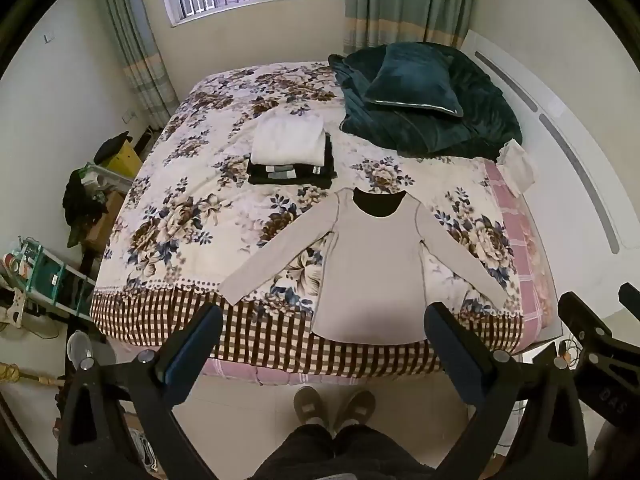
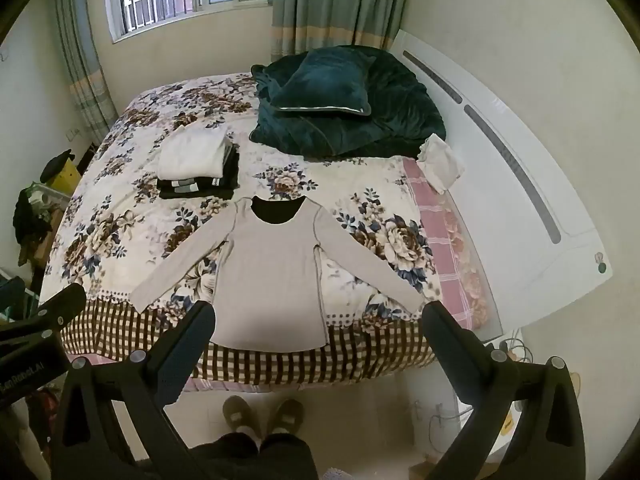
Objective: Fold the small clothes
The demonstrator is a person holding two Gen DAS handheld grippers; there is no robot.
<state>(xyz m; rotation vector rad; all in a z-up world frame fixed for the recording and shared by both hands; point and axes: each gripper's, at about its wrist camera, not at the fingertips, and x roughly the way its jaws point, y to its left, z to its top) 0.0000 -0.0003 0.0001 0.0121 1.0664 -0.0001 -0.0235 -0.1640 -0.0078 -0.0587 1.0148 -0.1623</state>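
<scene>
Beige top [image 1: 372, 264] spread flat on bed [image 1: 192, 208], sleeves out, hem near the edge. Left gripper [image 1: 324, 320] and right gripper [image 2: 320, 318] both wide open, above the hem, not touching. Folded pile [image 1: 290, 150] just behind the collar.

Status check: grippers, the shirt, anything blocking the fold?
Left gripper and right gripper open, empty, above bed edge. Beige long-sleeve shirt flat, sleeves spread, unfolded. Folded stack beyond collar, clear of it.

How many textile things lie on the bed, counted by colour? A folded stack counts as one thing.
Beige: 1, the long-sleeved shirt laid out flat.
Dark green: 2, the blanket and the pillow on it.
White over black: 1, the folded stack.
White: 1, the small cloth at the bed's edge.
Total: 5
</scene>
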